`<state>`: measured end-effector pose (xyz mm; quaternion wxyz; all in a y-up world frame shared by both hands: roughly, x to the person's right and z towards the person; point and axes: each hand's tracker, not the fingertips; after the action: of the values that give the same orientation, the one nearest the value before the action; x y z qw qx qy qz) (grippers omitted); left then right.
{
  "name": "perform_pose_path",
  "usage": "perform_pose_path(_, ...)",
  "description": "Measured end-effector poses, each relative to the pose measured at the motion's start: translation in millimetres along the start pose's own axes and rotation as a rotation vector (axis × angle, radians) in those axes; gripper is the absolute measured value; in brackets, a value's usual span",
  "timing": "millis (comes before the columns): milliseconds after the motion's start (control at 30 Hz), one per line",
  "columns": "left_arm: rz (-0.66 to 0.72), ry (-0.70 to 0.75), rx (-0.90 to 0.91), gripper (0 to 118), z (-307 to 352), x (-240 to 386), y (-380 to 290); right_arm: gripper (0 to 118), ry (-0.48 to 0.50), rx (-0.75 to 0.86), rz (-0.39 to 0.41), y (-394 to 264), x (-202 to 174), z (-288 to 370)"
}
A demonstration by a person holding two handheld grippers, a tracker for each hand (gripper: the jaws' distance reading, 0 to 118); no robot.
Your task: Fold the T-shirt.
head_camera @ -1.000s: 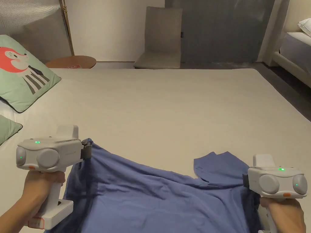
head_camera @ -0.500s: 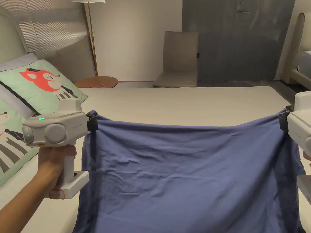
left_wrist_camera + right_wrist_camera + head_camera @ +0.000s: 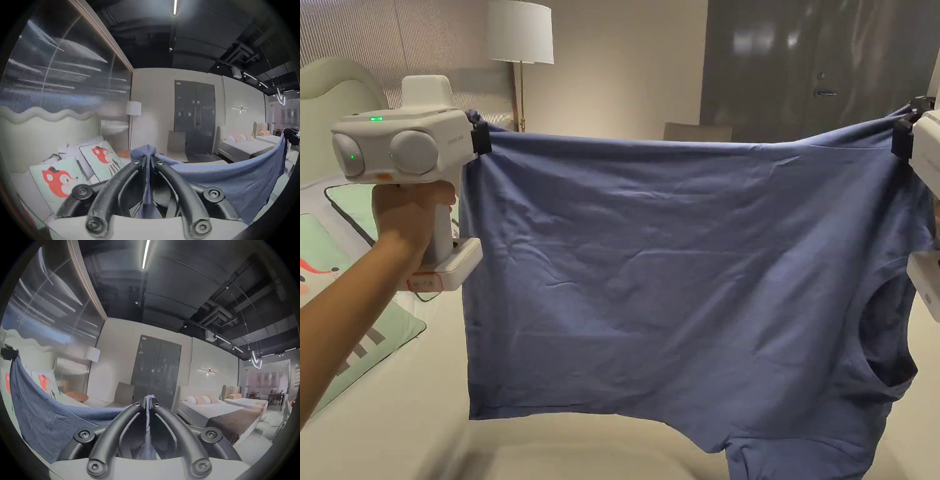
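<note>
- We hold the blue T-shirt (image 3: 675, 269) spread wide in the air above the pale bed (image 3: 394, 406), its top edge pulled nearly straight from nine o'clock to three o'clock in the head view. It hangs sideways: the neck opening sits at about four o'clock and a sleeve droops at five. Stretching it like this, we judge, lets the creases drop out and shows its outline before it is laid flat for folding.
- The bed below is a smooth, bare mattress, a good flat place to set the cloth down. Fox-print cushions (image 3: 103, 155) lie at its head, near eight o'clock.
- Around us: a grey double door (image 3: 155, 369) at twelve, a floor lamp (image 3: 520, 37) at eleven, a chair (image 3: 176, 146) by the wall, further beds at three.
- The left gripper (image 3: 148, 160) has both jaws pinched on one corner of the cloth, which bunches up between the tips.
- The right gripper (image 3: 148, 400) likewise clamps the opposite corner, fabric showing in the narrow slit between its jaws.
</note>
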<state>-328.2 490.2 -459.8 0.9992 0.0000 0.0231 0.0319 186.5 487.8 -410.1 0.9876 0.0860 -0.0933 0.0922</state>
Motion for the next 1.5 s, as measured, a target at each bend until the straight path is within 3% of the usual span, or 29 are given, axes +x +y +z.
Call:
perform_pose_path(233,-0.037,0.042,0.064,1,-41.8,9.0,16.2,3,0.020,0.045,-0.090,19.1,-1.0,-37.7)
perform_pose_path(333,-0.056,0.050,0.047,1,-56.4,9.4,-3.7,3,0.027,0.041,-0.088,2.6,-6.1,-46.4)
perform_pose_path(633,-0.084,0.032,-0.102,1,-87.3,4.3,-120.3,3,0.074,-0.142,-0.083,-107.8,-22.9,-63.7)
perform_pose_path(833,-0.097,0.028,-0.234,1,-83.0,0.7,-201.0,3,0.099,-0.291,-0.127,-187.2,-28.9,-51.2)
perform_pose_path(1100,-0.036,0.038,-0.414,1,-24.1,-21.1,-294.3,3,0.151,-0.434,-0.172,-258.5,-32.9,36.2)
perform_pose_path(1333,-0.012,0.042,-0.535,1,62.7,-50.5,-347.3,3,0.211,-0.546,-0.159,-297.5,-29.8,138.8)
perform_pose_path(1500,-0.016,0.038,-0.582,1,125.3,-66.1,-368.7,3,0.207,-0.626,-0.231,-308.3,-16.7,209.9)
